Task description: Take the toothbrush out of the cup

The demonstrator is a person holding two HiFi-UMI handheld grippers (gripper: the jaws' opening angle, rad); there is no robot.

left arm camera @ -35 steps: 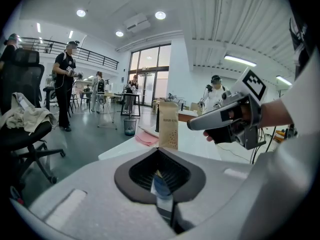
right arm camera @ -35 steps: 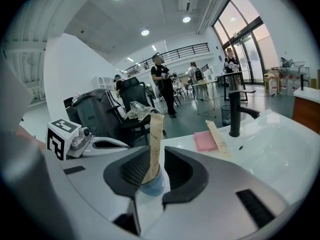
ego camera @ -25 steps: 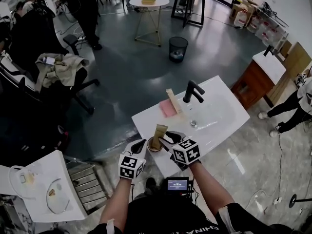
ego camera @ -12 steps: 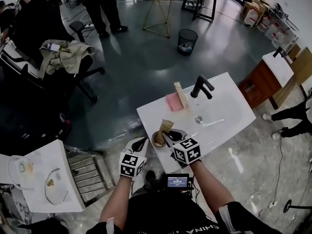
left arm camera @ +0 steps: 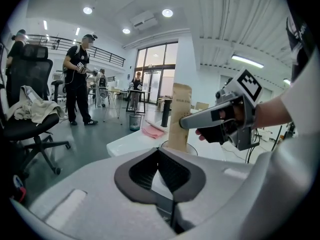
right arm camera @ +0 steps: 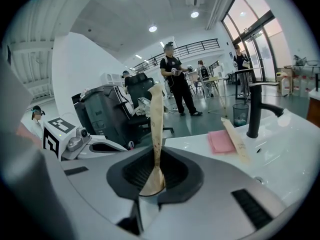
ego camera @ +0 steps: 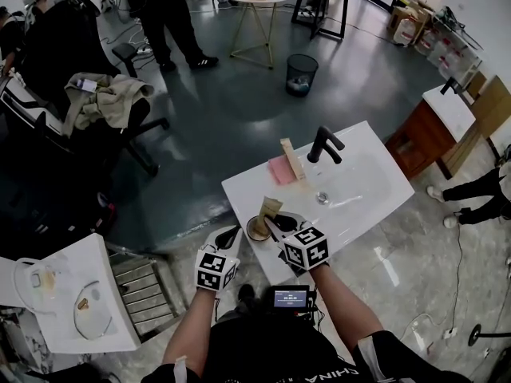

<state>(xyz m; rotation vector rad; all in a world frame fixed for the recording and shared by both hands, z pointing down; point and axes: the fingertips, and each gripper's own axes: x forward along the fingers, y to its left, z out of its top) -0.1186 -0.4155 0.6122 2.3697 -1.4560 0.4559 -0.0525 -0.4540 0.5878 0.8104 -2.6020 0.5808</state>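
The right tongs (right arm camera: 152, 180), jaws just closing, gripped the toothbrush (ego camera: 267, 211), which stood upright in the cup (ego camera: 254, 233) on the surface (ego camera: 363, 206). The left tongs (ego camera: 231, 235) were closed on nothing, just beside the cup. A cloth (ego camera: 279, 170) and a tap (ego camera: 322, 145) stood farther back.

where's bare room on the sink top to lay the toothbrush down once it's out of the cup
Bare: the basin in front of the faucet, and the white strip between the cup and the pink cloth. Crowded: where that cloth and a long box lie beside the faucet.
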